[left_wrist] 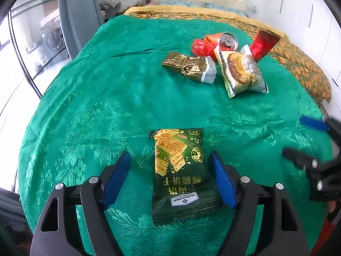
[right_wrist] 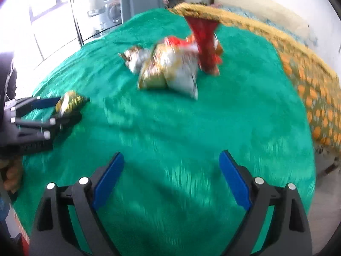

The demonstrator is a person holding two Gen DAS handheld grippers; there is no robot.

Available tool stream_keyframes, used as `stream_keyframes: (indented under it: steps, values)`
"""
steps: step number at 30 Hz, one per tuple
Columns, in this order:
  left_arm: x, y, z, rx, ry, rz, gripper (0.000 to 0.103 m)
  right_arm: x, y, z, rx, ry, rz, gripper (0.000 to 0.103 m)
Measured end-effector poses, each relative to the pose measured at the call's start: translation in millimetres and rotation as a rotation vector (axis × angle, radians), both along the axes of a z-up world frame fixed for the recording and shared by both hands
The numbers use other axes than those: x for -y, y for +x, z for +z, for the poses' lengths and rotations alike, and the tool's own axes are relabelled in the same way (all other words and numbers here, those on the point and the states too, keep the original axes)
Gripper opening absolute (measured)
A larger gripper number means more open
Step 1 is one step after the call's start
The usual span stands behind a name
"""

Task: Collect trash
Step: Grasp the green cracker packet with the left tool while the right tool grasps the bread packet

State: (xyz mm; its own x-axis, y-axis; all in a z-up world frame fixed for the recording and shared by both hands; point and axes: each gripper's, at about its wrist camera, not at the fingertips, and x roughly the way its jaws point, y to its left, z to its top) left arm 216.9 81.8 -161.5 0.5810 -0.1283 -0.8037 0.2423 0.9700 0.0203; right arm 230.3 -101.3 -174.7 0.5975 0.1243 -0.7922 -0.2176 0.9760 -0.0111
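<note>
**Cracker packet between spread left fingers, on the green cover**

The cracker packet [left_wrist: 181,170] lies flat on the green cover [left_wrist: 106,98], its near end between the blue pads of the left gripper [left_wrist: 170,162]. The right-hand pad looks to be at the packet's edge, though whether it truly touches cannot be told; the left-hand pad stands clear, with bare cover in the gap. The fingers are apart and do not clamp the packet. Its near end is creased and partly in shadow, so the print there is hard to read.

Farther up the cover sits the rest of the trash in a loose heap: a gold wrapper [left_wrist: 187,66], a snack bag [left_wrist: 243,72] overlapping a can [left_wrist: 229,41], a crumpled red wrapper [left_wrist: 201,47] touching the can, and a red bag [left_wrist: 263,43] standing up behind. The can's body is mostly hidden by what lies around it.

The right gripper [right_wrist: 171,160] hangs over bare cover, well short of the heap, fingers wide apart with nothing between them. The right wrist view is smeared with blur: the heap shows only as blotches of colour, and the can cannot be picked out. At that view's left edge the left gripper is cut off by the frame, with the packet showing between its fingers. A yellow patterned blanket [left_wrist: 298,61] runs along the far side of the cover.
</note>
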Motion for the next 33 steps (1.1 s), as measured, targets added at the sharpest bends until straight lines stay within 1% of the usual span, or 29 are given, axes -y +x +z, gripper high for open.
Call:
stream_keyframes:
  steps: [2, 5, 7, 9, 11, 12, 13, 14, 15, 17, 18, 21, 23, 24, 28, 29, 30, 32, 33]
  values:
    - [0.9, 2.1, -1.2, -0.003, 0.009, 0.013, 0.081, -7.1, 17.8, 8.1, 0.028, -0.011, -0.001, 0.088]
    - [-2.2, 3.2, -2.2, -0.008, 0.001, 0.021, 0.083, -15.0, 52.8, 12.5, 0.049, -0.003, -0.024, 0.088]
    - [-2.9, 3.6, -2.7, -0.008, 0.002, 0.024, 0.083, -19.1, 76.0, 11.5, 0.051, 0.011, -0.045, 0.088]
    - [-2.9, 4.3, -2.9, -0.008, 0.0, 0.021, 0.083, -21.5, 91.4, 8.7, 0.05, 0.038, -0.053, 0.091]
    - [-2.5, 4.1, -3.2, -0.009, -0.002, 0.022, 0.084, -23.2, 104.3, 1.6, 0.025, 0.055, -0.062, 0.091]
    - [-3.6, 5.4, -3.4, -0.01, -0.003, 0.022, 0.084, -23.2, 106.5, -0.2, 0.016, 0.057, -0.069, 0.088]
    - [-4.6, 6.2, -3.4, -0.01, -0.005, 0.022, 0.084, -21.3, 107.7, -2.4, 0.004, 0.06, -0.08, 0.08]
    - [-4.7, 6.3, -3.5, -0.011, -0.005, 0.022, 0.084, -19.8, 107.3, -3.1, -0.004, 0.063, -0.084, 0.064]
    - [-4.7, 6.2, -3.5, -0.01, -0.005, 0.022, 0.084, -16.1, 102.7, -1.3, 0.0, 0.067, -0.087, 0.058]
    - [-4.5, 6.3, -3.5, -0.011, -0.007, 0.022, 0.084, -11.4, 94.6, 1.9, 0.003, 0.071, -0.083, 0.054]
    - [-4.7, 6.5, -3.6, -0.011, -0.008, 0.021, 0.084, -6.2, 84.9, 4.9, -0.009, 0.091, -0.063, 0.054]
    - [-5.0, 7.9, -4.2, -0.011, -0.008, 0.022, 0.084, 0.3, 57.1, 10.8, -0.044, 0.09, -0.004, 0.053]
    - [-5.1, 8.0, -4.5, -0.011, -0.006, 0.022, 0.084, 5.0, 30.1, 15.9, -0.065, 0.088, 0.048, 0.053]
    - [-5.0, 8.0, -4.5, -0.011, -0.006, 0.022, 0.084, 8.1, 10.3, 17.8, -0.078, 0.078, 0.074, 0.053]
    - [-4.9, 7.9, -4.5, -0.01, -0.005, 0.022, 0.084, 12.8, -36.6, 10.9, -0.094, 0.043, 0.103, 0.053]
    - [-4.4, 7.1, -4.2, -0.01, -0.003, 0.023, 0.084, 14.1, -43.5, 8.2, -0.09, 0.04, 0.098, 0.056]
    - [-4.3, 7.1, -4.3, -0.01, -0.003, 0.024, 0.084, 14.9, -49.2, 5.0, -0.078, 0.032, 0.087, 0.067]
    - [-4.0, 7.0, -4.3, -0.009, -0.001, 0.024, 0.085, 18.2, -52.4, -1.1, -0.05, 0.028, 0.062, 0.078]
    - [-4.0, 7.0, -4.4, -0.01, 0.0, 0.025, 0.085, 18.5, -52.4, -3.9, -0.047, 0.041, 0.056, 0.078]
